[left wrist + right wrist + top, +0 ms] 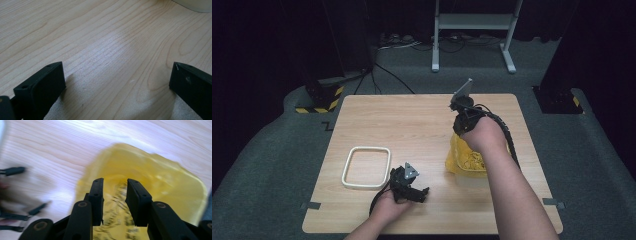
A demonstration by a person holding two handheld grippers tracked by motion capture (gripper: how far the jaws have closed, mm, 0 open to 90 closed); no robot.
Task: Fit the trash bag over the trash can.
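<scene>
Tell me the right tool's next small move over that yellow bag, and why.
Probably close the right tool fully on the yellow bag before lifting further: its jaws stand narrowly apart with the bag's printed film between them, and whether they pinch it is unclear.

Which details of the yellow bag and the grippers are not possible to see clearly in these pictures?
- Right gripper view: motion blur hides whether the pads grip the yellow bag, and its black print is unreadable.
- High view: the forearm covers part of the bag.
- Left gripper view: a pale object is cut off by the top edge.
</scene>
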